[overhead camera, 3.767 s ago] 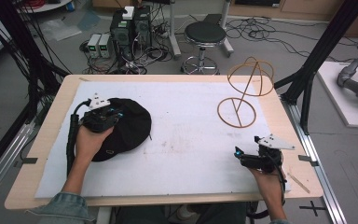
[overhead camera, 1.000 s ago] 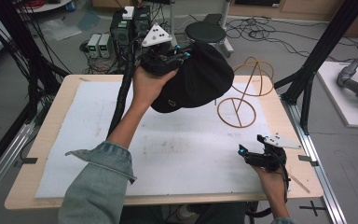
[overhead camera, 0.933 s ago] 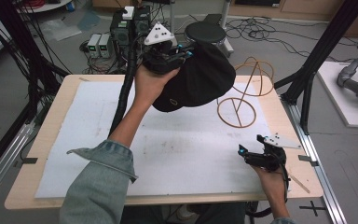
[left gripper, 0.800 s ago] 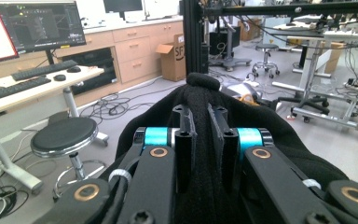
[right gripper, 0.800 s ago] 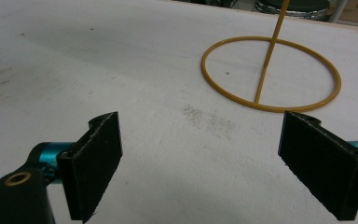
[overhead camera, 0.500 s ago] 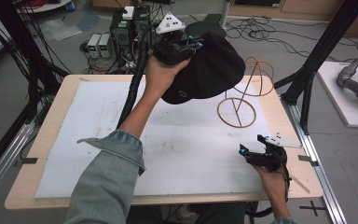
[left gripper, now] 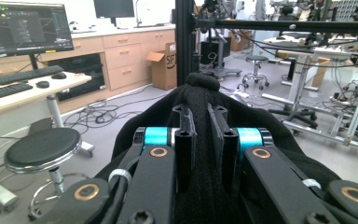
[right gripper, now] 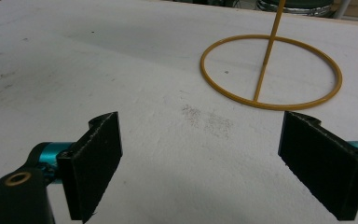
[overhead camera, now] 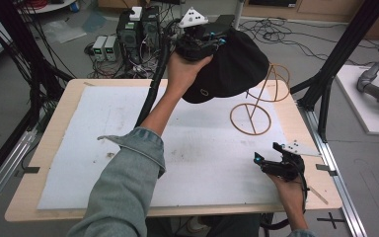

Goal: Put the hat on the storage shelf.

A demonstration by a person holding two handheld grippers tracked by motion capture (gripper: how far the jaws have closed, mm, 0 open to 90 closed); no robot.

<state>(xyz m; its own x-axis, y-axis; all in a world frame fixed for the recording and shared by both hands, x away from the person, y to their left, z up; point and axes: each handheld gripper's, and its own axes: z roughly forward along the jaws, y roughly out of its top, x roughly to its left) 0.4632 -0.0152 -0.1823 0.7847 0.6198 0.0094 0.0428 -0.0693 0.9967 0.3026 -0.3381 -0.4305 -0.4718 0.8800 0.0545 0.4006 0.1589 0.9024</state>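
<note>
A black cap (overhead camera: 232, 66) hangs in the air above the table's far edge, just left of a gold wire stand (overhead camera: 256, 106). My left gripper (overhead camera: 216, 42) is shut on the cap's fabric, held high by a hand in a denim sleeve. In the left gripper view the jaws (left gripper: 204, 135) pinch a fold of the cap (left gripper: 200, 88), whose crown bulges ahead of them. The stand's upper ring sits right beside the cap's far side. My right gripper (overhead camera: 267, 162) rests low at the table's right front, open, with nothing between its pads (right gripper: 98, 163). The stand's base ring (right gripper: 270, 70) lies ahead of it.
A white mat (overhead camera: 103, 128) covers the wooden table (overhead camera: 69, 98). Black frame posts (overhead camera: 325, 79) rise at the table's right and left corners. Electronics boxes (overhead camera: 128, 29) and cables sit on the floor behind. A round stool (left gripper: 42, 149) stands on the floor beyond.
The left hand has lifted the cap from the table's left side and carried it up and rightward, close to the wire stand. The right gripper has stayed put.
</note>
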